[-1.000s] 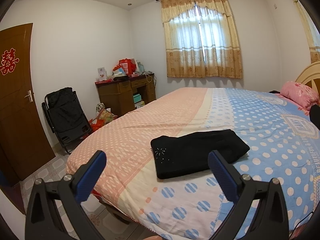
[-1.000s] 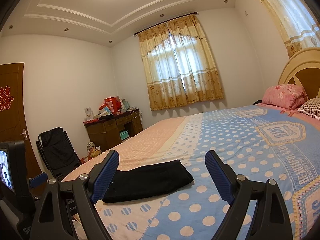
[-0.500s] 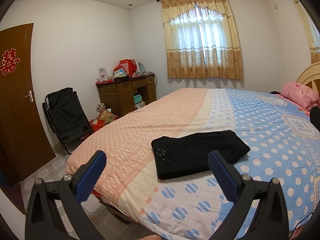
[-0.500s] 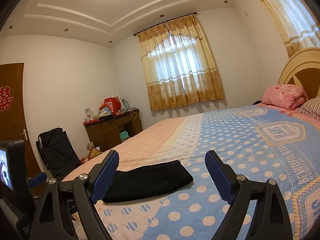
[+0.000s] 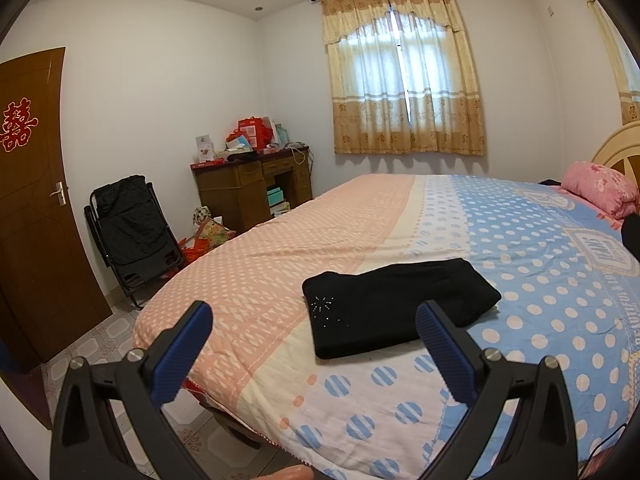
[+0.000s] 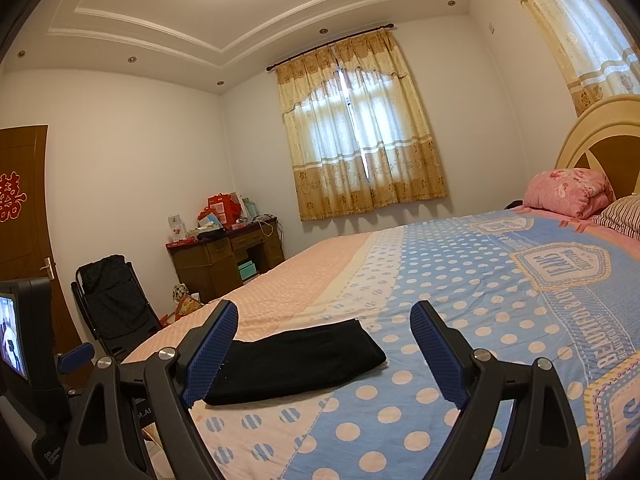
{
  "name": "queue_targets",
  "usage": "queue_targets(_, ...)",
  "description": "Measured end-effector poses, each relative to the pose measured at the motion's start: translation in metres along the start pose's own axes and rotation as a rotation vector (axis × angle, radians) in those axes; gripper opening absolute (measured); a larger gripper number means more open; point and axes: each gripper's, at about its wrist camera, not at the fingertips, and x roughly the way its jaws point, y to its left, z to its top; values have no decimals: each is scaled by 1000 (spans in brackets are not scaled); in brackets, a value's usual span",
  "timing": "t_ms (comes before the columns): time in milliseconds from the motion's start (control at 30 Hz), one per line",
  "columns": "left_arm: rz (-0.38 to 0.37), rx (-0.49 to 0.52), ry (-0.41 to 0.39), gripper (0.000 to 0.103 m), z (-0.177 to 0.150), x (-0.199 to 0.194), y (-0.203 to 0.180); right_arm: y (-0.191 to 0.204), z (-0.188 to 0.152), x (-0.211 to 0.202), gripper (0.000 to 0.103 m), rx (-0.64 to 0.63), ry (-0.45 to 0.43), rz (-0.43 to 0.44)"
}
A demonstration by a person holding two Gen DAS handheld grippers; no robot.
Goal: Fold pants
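Just one folded black pants (image 5: 396, 306) on the bed (image 5: 540, 280), two grippers, left gripper (image 5: 314, 322) and right gripper (image 6: 324, 322), fingers wide, empty

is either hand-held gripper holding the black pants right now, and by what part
Neither. The left hand-held gripper and right hand-held gripper both stand open with nothing between them; the folded black pants lie free on the bed.

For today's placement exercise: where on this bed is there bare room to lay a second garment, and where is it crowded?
Free: the peach dotted stretch of the quilt between the folded black pants and the window side, and the blue polka-dot stretch between the pants and the pink floral pillow. Crowded: the head end with pillows, and the cluttered brown wooden desk.
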Motion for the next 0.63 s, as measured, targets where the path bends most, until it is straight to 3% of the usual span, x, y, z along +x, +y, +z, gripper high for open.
queue_targets(633, 4, 3, -12, 103, 3, 7, -3, -1, -4, 6, 89, 13, 20, -14)
